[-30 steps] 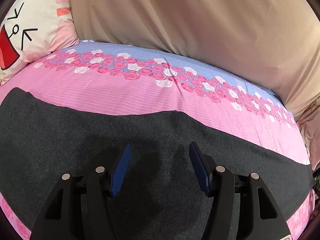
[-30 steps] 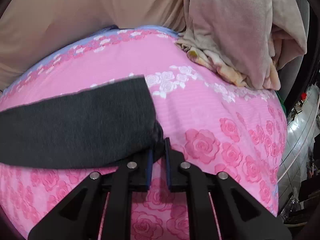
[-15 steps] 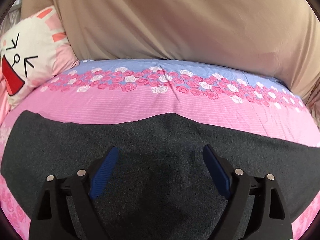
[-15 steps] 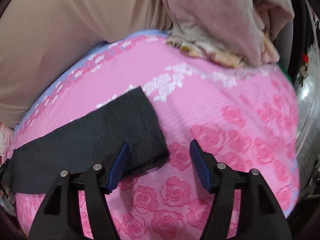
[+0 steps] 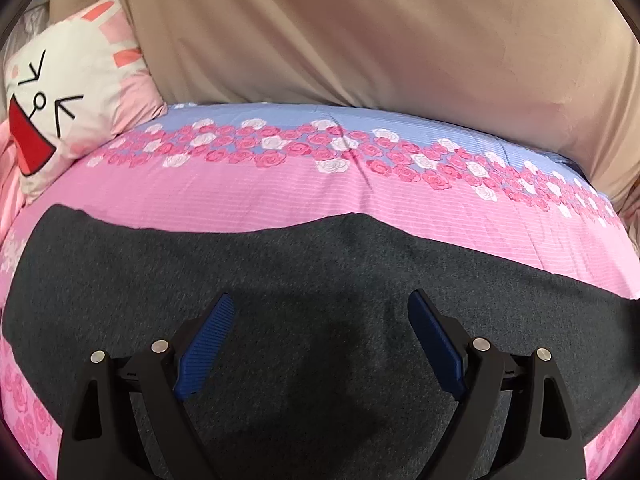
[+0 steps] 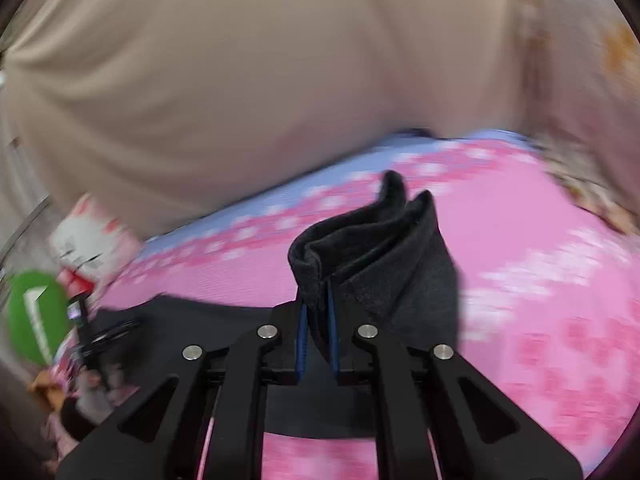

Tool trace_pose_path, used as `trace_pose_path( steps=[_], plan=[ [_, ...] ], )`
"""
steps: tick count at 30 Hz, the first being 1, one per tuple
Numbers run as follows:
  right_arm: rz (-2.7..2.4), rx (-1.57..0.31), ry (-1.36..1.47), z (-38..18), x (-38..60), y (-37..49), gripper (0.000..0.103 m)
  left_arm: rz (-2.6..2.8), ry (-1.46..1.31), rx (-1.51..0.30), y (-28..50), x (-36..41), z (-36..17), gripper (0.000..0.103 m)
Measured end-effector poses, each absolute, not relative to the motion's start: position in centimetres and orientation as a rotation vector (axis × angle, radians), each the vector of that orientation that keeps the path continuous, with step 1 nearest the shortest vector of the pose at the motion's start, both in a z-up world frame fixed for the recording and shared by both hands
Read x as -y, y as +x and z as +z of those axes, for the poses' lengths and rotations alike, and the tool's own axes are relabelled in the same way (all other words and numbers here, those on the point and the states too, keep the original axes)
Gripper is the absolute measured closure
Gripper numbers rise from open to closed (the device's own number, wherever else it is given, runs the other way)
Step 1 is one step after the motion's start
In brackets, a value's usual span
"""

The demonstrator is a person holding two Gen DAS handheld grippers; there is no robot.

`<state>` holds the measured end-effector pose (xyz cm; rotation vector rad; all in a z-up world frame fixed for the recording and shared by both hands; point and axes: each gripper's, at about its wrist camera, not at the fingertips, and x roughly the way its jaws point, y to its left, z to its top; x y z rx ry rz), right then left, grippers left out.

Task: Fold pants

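**Lifting the leg end for the fold**

Clamping a bunched end of the dark grey pants (image 6: 372, 252), the right hand-held gripper (image 6: 318, 336) has just snapped its jaws closed, and the fabric sits pinched between the blue pads, standing up in soft folds above the fingertips. That view is smeared, so exactly which edge is caught is hard to tell; it looks like the leg end. Below and behind the raised piece, the rest of the garment trails off to the left across the bed.

The left hand-held gripper (image 5: 320, 344) hangs over the broad middle of the pants (image 5: 320, 280) with its jaws spread wide and nothing between them; the pads do not appear to press the cloth. Here the pants lie flat and smooth, a long dark band across the pink rose-print bedsheet (image 5: 280, 196). A cartoon pillow (image 5: 68, 92) rests at the left end of the bed, well apart from the garment, and a beige drape (image 5: 360, 40) backs the far side.

By the look of it, the pants are already laid leg on leg and spread out. Still left: carrying the gripped end over toward the other end, laying it down and flattening the fold.
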<state>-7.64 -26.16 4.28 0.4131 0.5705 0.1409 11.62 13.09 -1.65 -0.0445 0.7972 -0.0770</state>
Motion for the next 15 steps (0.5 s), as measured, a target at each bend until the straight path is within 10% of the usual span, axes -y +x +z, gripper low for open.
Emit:
trace_pose_path(
  steps=[9,13,15],
  plan=[
    [0.352,-0.795,0.262,-2.0,9.7,-0.9,0.089,-0.106,-0.158,-0.835,11.2,-15.4,-1.8,0.017],
    [0.135,-0.634,0.352,-0.5,17.3,-6.6,0.014,-0.127,-0.142,-0.834,10.9,-15.0,-1.7,0.017],
    [0.022,-0.647,0.387,-1.6,21.6,-9.2,0.014,-0.148,-0.121,-0.829,10.6,-14.4,-1.5,0.017]
  ],
)
